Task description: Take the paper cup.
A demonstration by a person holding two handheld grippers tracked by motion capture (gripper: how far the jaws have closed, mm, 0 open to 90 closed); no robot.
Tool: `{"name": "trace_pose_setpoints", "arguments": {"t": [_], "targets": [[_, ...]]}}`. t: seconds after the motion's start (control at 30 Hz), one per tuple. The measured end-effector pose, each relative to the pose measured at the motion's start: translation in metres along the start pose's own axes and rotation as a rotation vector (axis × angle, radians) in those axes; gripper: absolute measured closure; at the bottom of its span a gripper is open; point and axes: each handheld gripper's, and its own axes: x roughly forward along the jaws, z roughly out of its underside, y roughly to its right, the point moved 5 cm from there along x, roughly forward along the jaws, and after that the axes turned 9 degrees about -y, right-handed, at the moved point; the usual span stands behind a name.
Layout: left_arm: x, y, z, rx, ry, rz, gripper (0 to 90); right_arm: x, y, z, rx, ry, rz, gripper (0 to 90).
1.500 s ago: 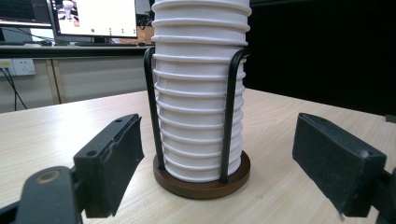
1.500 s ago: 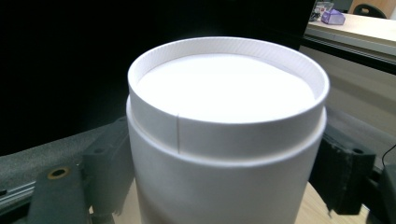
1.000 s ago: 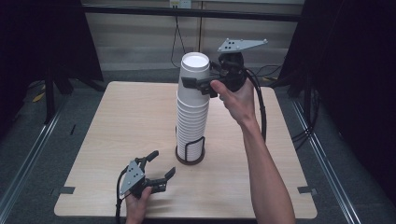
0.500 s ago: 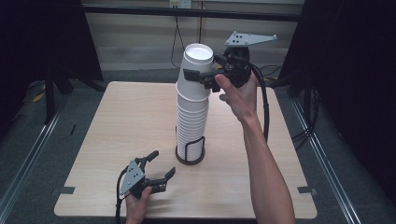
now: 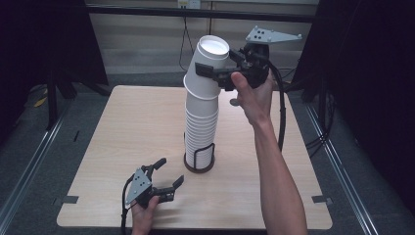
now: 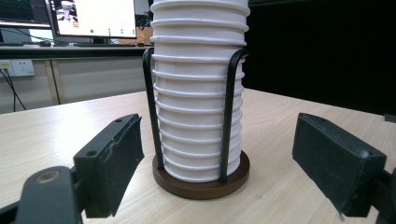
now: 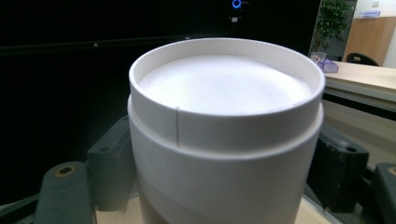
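The right claw (image 5: 211,74) is clamped on the tilted top cup (image 5: 209,66) of the stack (image 5: 200,122); the left claw (image 5: 164,175), jaws apart and empty, rests on the near worktop (image 5: 127,122).

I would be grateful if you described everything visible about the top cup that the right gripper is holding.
The top cup is white, looks like paper, and is upside down, its recessed base ringed by a raised rim with a side seam. It is tilted and partly lifted off the tall stack of cups, its mouth over the stack's top. The right gripper clamps its sides with black pads. Nothing else touches it.
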Motion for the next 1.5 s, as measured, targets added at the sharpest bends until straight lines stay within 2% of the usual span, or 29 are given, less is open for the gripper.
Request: {"name": "trace_pose_setpoints", "arguments": {"t": [0.4, 0.53, 0.57, 0.9, 1.3, 1.5], "targets": [[0.0, 0.0, 0.0, 0.0, 0.0, 0.0, 16.0, -0.01, -0.001, -0.006, 0.007, 0.072, -0.001, 22.2], [0.0, 0.0, 0.0, 0.001, 0.0, 0.0, 15.9, -0.013, -0.001, -0.007, 0.008, 0.079, 0.003, 22.3], [0.0, 0.0, 0.0, 0.0, 0.001, 0.001, 15.9, -0.017, 0.0, -0.009, 0.018, 0.101, 0.001, 22.3], [0.0, 0.0, 0.0, 0.002, -0.001, 0.0, 16.0, -0.035, 0.0, -0.011, 0.019, 0.142, 0.016, 22.3], [0.0, 0.0, 0.0, 0.005, -0.001, -0.002, 16.0, -0.055, 0.003, -0.01, 0.018, 0.136, 0.062, 22.3], [0.0, 0.0, 0.0, 0.003, 0.0, 0.0, 16.0, -0.072, 0.009, -0.004, 0.021, 0.136, 0.095, 22.3]]}}
